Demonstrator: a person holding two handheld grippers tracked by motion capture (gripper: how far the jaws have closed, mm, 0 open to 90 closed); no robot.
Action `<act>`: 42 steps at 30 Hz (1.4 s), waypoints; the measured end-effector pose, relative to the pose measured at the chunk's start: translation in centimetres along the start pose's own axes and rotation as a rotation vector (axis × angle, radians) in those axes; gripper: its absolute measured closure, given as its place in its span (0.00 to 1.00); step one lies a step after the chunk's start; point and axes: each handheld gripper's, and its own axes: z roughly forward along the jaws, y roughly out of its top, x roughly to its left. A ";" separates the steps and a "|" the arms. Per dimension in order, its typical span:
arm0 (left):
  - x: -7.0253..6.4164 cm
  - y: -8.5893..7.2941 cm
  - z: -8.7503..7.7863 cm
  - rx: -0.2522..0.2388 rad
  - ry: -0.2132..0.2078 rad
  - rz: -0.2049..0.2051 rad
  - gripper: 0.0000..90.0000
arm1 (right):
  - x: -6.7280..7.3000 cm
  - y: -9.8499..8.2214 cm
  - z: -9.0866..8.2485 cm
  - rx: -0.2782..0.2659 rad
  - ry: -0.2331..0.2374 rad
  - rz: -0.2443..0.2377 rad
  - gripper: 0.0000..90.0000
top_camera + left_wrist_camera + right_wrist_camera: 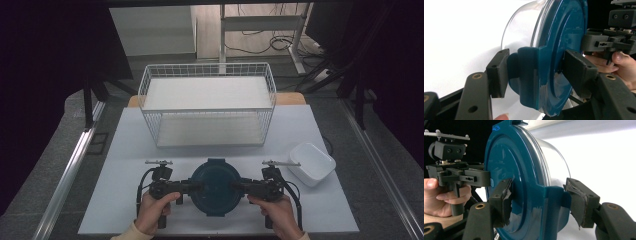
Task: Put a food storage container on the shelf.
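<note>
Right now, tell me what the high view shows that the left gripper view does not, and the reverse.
The high view alone shows the white wire basket at the back of the table and the small white tub at the right. The left gripper view alone shows, close up, the left gripper with its pads pressed on the side clip of the container's blue lid, and the clear wall below it. Both show the blue-lidded round container and the right gripper on its far side.

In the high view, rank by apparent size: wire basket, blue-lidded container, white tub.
1. wire basket, clearly largest.
2. blue-lidded container.
3. white tub, smallest, though not far behind the container.
</note>
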 end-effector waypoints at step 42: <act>-2.4 6.9 -4.0 -0.065 0.006 0.090 0.45 | 4.4 7.9 -0.8 -0.029 -0.012 -0.151 0.43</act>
